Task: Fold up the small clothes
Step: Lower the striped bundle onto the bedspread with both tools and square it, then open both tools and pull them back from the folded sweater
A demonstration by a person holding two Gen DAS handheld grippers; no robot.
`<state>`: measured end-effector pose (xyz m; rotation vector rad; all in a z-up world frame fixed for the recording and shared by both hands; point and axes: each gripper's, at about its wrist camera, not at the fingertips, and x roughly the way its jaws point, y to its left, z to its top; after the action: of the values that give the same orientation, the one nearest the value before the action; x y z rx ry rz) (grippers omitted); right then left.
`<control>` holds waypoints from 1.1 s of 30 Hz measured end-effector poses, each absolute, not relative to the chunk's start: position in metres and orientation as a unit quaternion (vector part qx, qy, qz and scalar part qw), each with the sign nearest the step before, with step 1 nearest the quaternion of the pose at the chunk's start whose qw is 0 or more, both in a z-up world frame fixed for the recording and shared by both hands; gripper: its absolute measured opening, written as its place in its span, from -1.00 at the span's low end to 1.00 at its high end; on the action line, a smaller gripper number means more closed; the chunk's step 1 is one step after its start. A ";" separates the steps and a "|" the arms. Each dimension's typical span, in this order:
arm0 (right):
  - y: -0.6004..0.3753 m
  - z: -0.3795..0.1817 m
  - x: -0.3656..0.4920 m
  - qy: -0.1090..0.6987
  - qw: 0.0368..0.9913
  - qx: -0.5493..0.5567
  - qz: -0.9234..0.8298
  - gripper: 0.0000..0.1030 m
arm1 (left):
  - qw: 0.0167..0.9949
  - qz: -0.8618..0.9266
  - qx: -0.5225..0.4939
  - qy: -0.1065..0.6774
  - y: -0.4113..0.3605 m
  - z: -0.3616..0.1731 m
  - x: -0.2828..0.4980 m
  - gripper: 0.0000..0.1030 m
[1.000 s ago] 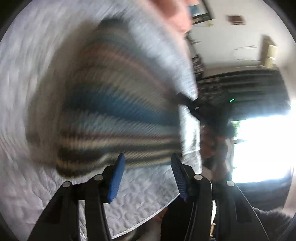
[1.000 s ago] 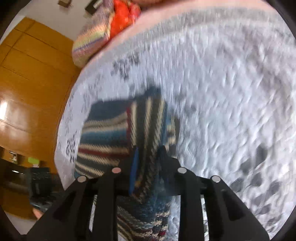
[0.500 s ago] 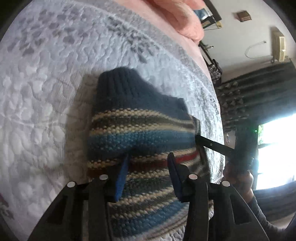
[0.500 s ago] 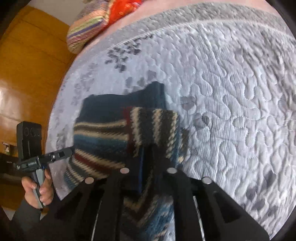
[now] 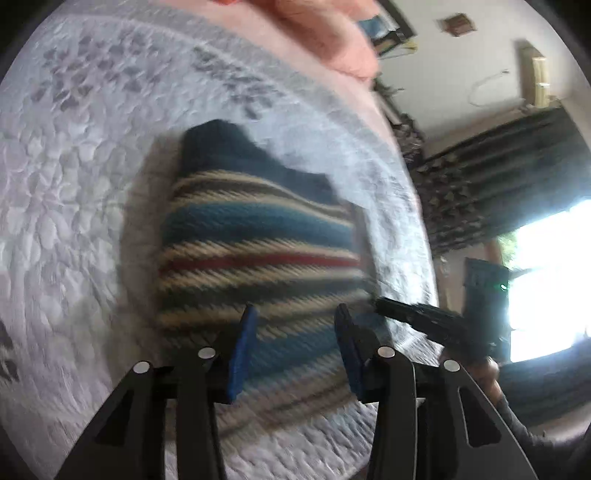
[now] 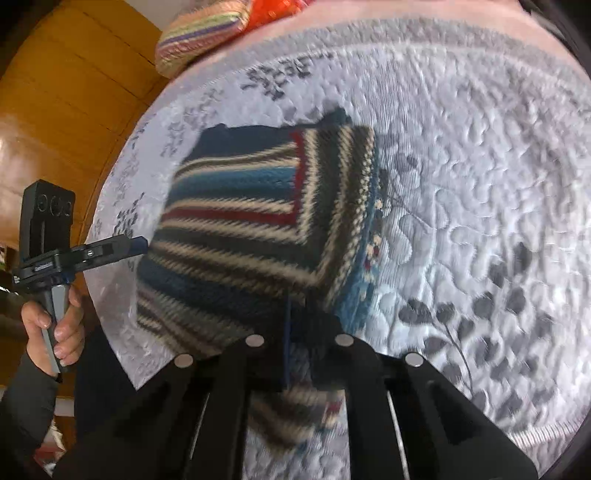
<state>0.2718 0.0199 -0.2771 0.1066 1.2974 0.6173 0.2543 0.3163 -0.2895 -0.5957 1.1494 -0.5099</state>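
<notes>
A striped knit sweater [image 5: 258,251] in blue, cream, red and dark bands lies on the grey quilted bedspread [image 5: 74,221]. One side is folded over, so the stripes on that panel [image 6: 340,192] run crosswise. My left gripper [image 5: 295,332] hovers open over the near hem with nothing between its blue pads. From the right wrist view the left gripper [image 6: 142,243] sits just off the sweater's left edge, held by a hand [image 6: 55,325]. My right gripper [image 6: 299,321] is shut on the sweater's near edge. Its dark tip [image 5: 384,304] shows at the sweater's right side.
A pink pillow [image 5: 332,33] lies at the head of the bed. Striped and orange cushions [image 6: 203,33] sit at the far edge. A wooden wardrobe [image 6: 55,92] stands left of the bed. Dark curtains [image 5: 498,177] and a bright window [image 5: 546,288] are on the right.
My left gripper has opened wider and drawn back off the sweater's edge. My right gripper keeps its hold and has pulled back a little.
</notes>
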 end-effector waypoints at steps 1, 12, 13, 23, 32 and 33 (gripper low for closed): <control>0.019 -0.274 0.264 0.592 0.752 0.046 0.286 -0.84 | 0.768 -0.234 -0.270 0.531 0.314 -0.288 0.247 -0.14; 0.019 -0.272 0.233 0.584 0.772 0.008 0.253 -0.84 | 0.775 -0.222 -0.287 0.517 0.318 -0.282 0.199 -0.08; 0.018 -0.266 0.227 0.579 0.774 0.012 0.255 -0.84 | 0.780 -0.220 -0.282 0.514 0.320 -0.278 0.190 -0.08; 0.020 -0.307 0.203 0.610 0.763 0.005 0.215 -0.90 | 0.766 -0.157 -0.273 0.560 0.317 -0.329 0.163 0.14; -0.018 -0.252 0.144 0.574 0.798 0.032 0.180 0.51 | 0.812 -0.085 -0.188 0.546 0.315 -0.276 0.088 0.57; -0.021 -0.247 0.131 0.573 0.803 0.020 0.165 0.71 | 0.818 -0.078 -0.167 0.545 0.310 -0.271 0.078 0.60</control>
<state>0.1314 -0.0210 -0.2474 0.0429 1.2278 0.3525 0.0776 0.3102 -0.2711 -0.3559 1.1618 -0.1655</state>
